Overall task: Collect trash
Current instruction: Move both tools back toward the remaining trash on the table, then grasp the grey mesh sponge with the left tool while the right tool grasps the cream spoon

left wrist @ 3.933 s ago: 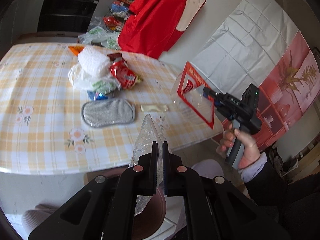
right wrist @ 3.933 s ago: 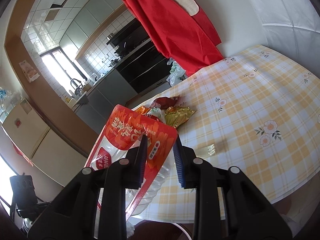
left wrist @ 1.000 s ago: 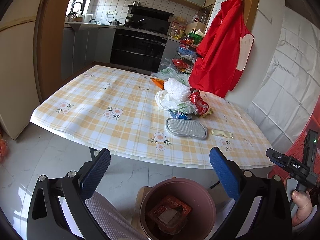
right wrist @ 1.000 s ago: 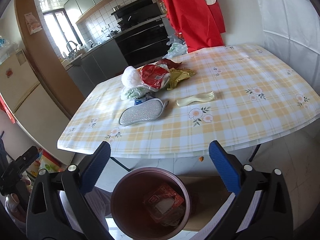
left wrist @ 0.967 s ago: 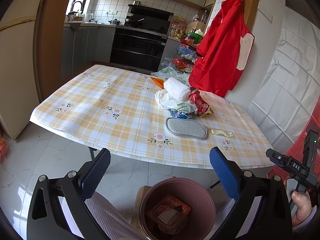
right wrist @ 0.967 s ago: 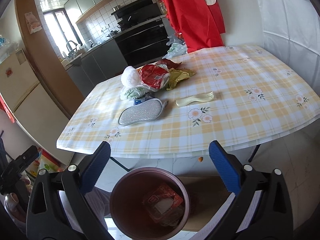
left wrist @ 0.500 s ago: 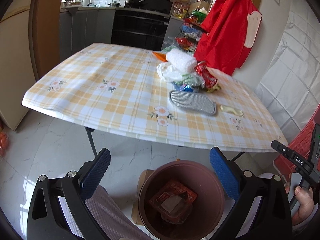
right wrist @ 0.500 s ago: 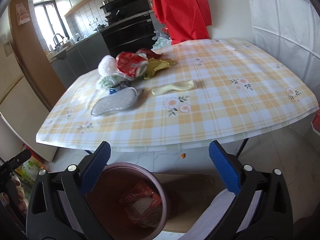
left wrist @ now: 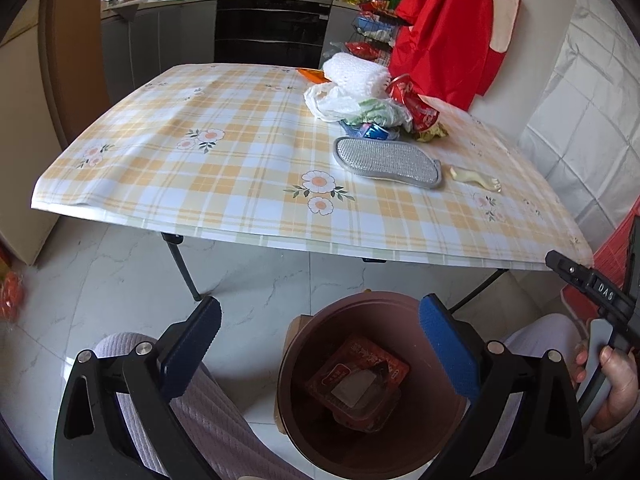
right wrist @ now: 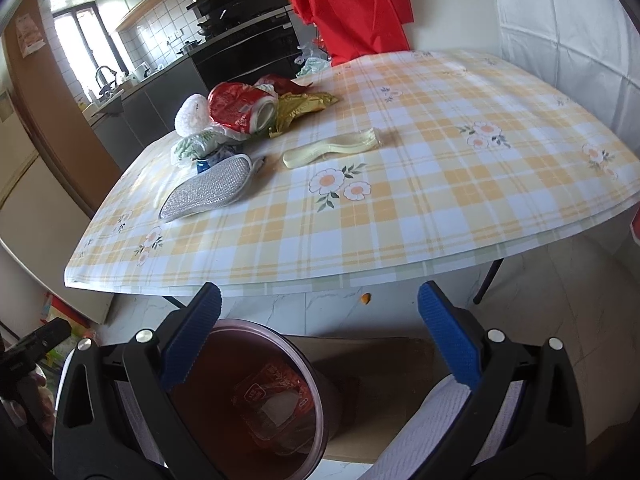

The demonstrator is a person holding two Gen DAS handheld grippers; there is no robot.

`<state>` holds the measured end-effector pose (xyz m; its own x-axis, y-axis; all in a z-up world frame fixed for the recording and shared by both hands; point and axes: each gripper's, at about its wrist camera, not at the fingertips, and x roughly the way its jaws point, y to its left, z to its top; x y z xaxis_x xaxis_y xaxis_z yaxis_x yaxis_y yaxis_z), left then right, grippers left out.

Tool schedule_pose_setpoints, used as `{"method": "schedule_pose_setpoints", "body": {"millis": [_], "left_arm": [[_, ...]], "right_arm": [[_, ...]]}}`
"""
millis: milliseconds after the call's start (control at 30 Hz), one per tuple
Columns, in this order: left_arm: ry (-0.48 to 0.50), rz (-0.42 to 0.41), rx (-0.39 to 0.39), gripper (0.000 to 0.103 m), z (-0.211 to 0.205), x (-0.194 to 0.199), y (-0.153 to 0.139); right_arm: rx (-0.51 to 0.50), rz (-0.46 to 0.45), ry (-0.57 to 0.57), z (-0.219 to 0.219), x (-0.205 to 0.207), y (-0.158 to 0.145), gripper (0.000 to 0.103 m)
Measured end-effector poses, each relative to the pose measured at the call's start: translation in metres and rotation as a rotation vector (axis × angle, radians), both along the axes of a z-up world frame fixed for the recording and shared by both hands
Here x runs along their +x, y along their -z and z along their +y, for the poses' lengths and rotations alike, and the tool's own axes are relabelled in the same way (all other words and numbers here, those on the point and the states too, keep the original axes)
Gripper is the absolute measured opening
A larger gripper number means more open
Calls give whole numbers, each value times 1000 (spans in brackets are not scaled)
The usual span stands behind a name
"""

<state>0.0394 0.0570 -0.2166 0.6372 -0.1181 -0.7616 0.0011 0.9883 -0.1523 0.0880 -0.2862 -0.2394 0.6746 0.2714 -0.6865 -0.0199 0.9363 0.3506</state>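
Note:
A brown trash bin (left wrist: 316, 364) stands on the floor below the table's near edge, with a red-and-clear food tray (left wrist: 358, 376) inside; the bin also shows in the right wrist view (right wrist: 312, 384). My left gripper (left wrist: 320, 336) is open and empty above the bin. My right gripper (right wrist: 320, 328) is open and empty, above the floor just right of the bin. On the checked tablecloth (left wrist: 224, 168) lies a trash pile: white net wrap (left wrist: 356, 74), white plastic bag (left wrist: 332, 102), red snack bag (right wrist: 240, 108), gold wrapper (right wrist: 304, 106).
A grey mesh scrub pad (left wrist: 386, 160) and a pale plastic spoon (right wrist: 332, 148) lie near the pile. A red garment (left wrist: 452, 28) hangs behind the table. Cardboard (right wrist: 384, 364) lies under the bin. Table legs (left wrist: 182, 264) stand on the tiled floor.
Both grippers, shut on plastic packaging 3.9 s ago, now stand open with that packaging in the bin. In the last second both views have tilted down and moved closer to the table edge.

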Motion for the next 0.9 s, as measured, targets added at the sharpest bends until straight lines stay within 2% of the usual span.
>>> {"method": "schedule_pose_setpoints", "body": {"millis": [333, 533, 667, 800, 900], "left_arm": [[72, -26, 68, 97, -23, 34, -4], [217, -44, 262, 97, -48, 88, 7], [368, -50, 371, 97, -70, 126, 18], [400, -8, 340, 90, -78, 160, 33], [428, -28, 401, 87, -87, 174, 42]], "right_arm": [[115, 36, 18, -14, 16, 8, 97], [172, 45, 31, -21, 32, 10, 97], [194, 47, 53, -28, 40, 10, 97], [206, 61, 78, -36, 47, 15, 97], [208, 77, 94, -42, 52, 19, 97]]}}
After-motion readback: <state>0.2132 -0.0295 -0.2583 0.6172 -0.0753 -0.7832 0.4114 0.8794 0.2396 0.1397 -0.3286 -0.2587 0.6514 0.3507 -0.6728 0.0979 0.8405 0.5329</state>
